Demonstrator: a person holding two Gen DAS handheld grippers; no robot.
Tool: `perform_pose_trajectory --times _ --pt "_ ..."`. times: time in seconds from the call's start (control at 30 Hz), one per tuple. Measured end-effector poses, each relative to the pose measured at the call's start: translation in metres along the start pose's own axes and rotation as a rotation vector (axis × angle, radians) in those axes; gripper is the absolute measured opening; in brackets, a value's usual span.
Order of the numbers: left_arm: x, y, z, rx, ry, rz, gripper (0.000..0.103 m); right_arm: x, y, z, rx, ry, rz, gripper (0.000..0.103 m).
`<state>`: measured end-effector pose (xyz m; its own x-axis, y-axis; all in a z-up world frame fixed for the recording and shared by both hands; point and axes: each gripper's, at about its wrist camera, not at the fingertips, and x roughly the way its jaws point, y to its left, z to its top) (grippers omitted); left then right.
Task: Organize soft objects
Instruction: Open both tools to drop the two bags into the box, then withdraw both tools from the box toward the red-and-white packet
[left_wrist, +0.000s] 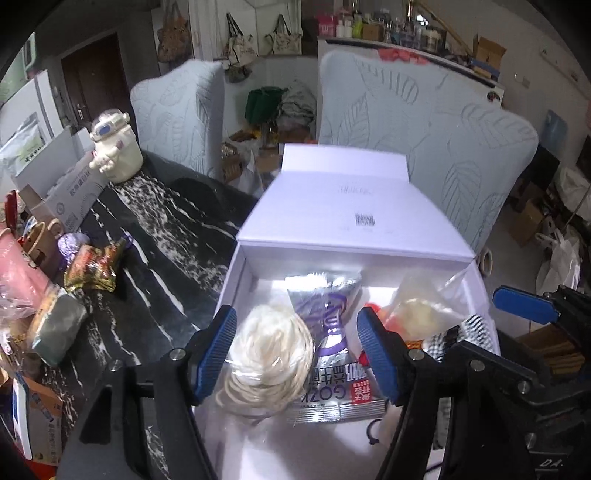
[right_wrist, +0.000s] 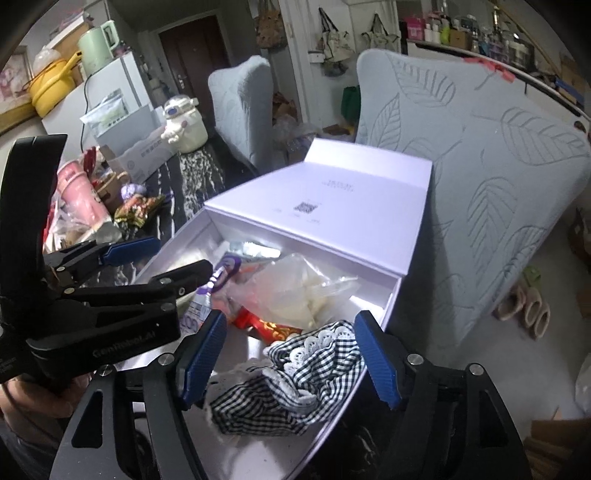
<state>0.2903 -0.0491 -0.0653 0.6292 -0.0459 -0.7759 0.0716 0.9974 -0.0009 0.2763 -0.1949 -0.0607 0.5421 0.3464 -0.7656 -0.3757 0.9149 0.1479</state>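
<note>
An open white box (left_wrist: 242, 269) (right_wrist: 392, 306) sits on the black marble table, its lid (left_wrist: 351, 206) folded back. Inside lie a clear bag of cream coils (left_wrist: 273, 354), a silver-purple packet (left_wrist: 332, 306), a clear bag with pale contents (right_wrist: 303, 291), a red packet (right_wrist: 258, 321) and a black-and-white gingham cloth (right_wrist: 295, 376). My left gripper (left_wrist: 297, 354) hovers open over the coil bag and packet, its pads clear of them. My right gripper (right_wrist: 290, 356) is open above the gingham cloth, which lies loose between the fingers (right_wrist: 201, 358).
The table (left_wrist: 155, 258) carries an astronaut-shaped jar (left_wrist: 114, 147), snack packets (left_wrist: 96, 266), a pink cup (right_wrist: 77, 192) and a cardboard carton (left_wrist: 70, 192) along its left side. Two chairs with leaf-patterned covers (left_wrist: 424, 122) stand behind the box.
</note>
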Motion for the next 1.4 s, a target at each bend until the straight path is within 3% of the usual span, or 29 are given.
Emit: perform_pose_trajectory --times 0.43,0.8,1.03,1.4 --pt "-0.088 -0.001 0.007 0.006 -0.18 0.008 0.067 -0.072 0.027 0.005 -0.054 -0.148 -0.022 0.072" --pt "-0.172 -0.003 -0.008 0.024 -0.311 0.007 0.067 -0.14 0.054 -0.004 -0.106 -0.273 -0.041 0.072" --pt "-0.213 -0.004 -0.03 0.037 -0.353 0.003 0.067 -0.175 0.07 -0.024 -0.144 -0.337 -0.037 0.074" --pt "-0.238 0.0 -0.076 0.009 -0.331 0.046 0.067 -0.199 0.087 -0.061 -0.159 -0.358 -0.009 0.074"
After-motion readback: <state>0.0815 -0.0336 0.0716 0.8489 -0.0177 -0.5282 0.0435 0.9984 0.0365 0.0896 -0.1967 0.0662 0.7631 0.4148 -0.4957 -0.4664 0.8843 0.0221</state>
